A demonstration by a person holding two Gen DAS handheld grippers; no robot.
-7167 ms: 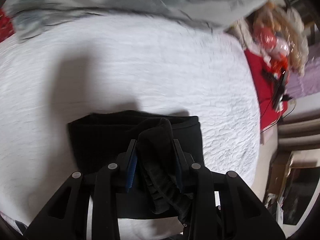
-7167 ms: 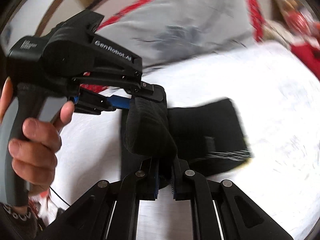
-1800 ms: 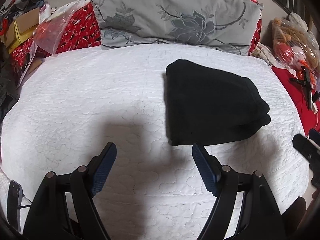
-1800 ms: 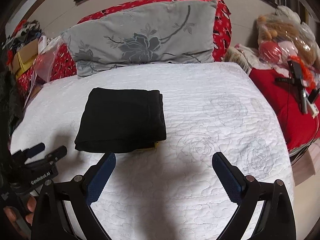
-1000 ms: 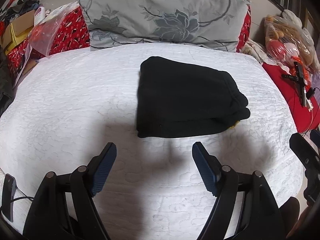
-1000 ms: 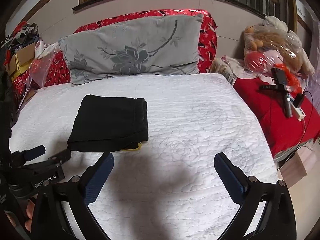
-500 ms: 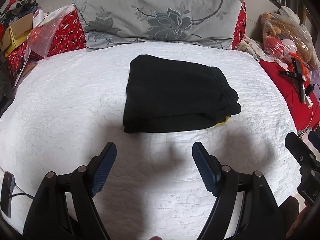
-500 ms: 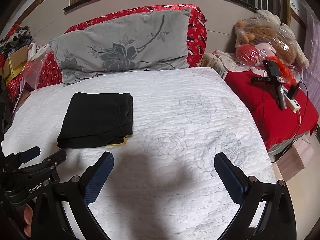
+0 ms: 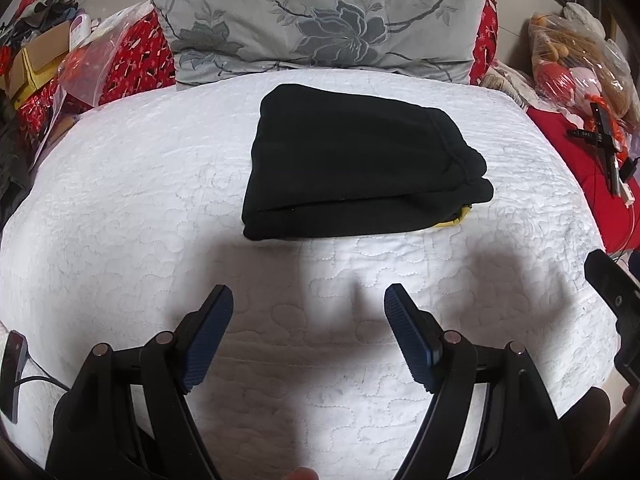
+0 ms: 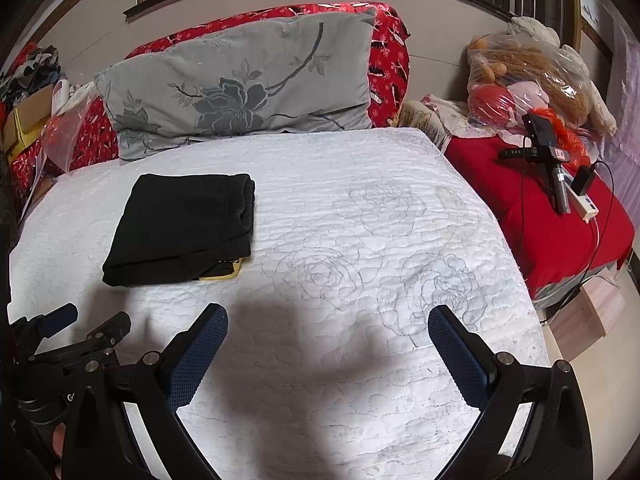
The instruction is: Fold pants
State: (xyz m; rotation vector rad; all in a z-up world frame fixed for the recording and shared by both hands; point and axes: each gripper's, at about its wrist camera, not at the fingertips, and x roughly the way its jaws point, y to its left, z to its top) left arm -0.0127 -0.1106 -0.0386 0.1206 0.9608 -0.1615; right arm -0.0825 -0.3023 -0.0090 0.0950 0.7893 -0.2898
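The black pants (image 9: 356, 168) lie folded into a compact rectangle on the white quilted bed (image 9: 120, 208), with a yellow tag showing at the lower right corner. In the right wrist view the pants (image 10: 184, 228) sit at the left of the bed (image 10: 360, 220). My left gripper (image 9: 308, 300) is open and empty, held back from the pants near the bed's front edge. My right gripper (image 10: 328, 320) is open and empty, to the right of the pants and apart from them. The left gripper (image 10: 68, 328) also shows at the lower left of the right wrist view.
A grey floral pillow (image 9: 320, 28) leans against a red headboard behind the pants. A red surface (image 10: 560, 216) at the right holds a camera tripod, a power strip and a bag of plush toys (image 10: 532, 76). Boxes and bags (image 9: 44, 60) crowd the left side.
Both grippers have let go of the pants and pulled back toward the bed's front edge, open. The folded pants lie still and look slightly farther away.
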